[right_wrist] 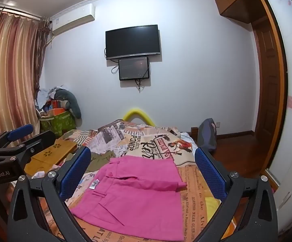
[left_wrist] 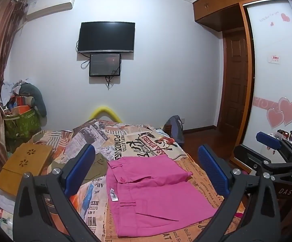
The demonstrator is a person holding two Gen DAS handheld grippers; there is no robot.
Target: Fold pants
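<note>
Both grippers, left (left_wrist: 146,169) and right (right_wrist: 142,171), hung with jaws wide apart and empty above the pink pants (left_wrist: 154,193), which lay folded on the bed (left_wrist: 194,169), apparently finished.

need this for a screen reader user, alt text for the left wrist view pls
Folded pink pants lie on a newspaper-print bedspread, framed by the open left hand-held gripper. A dark wall TV hangs beyond.

You have open bedspread (left_wrist: 196,173) to the right of the folded pink pants (left_wrist: 152,189), while on their left an olive garment (left_wrist: 96,166) lies close and a wooden lap desk (left_wrist: 22,165) crowds the bed's left edge.
</note>
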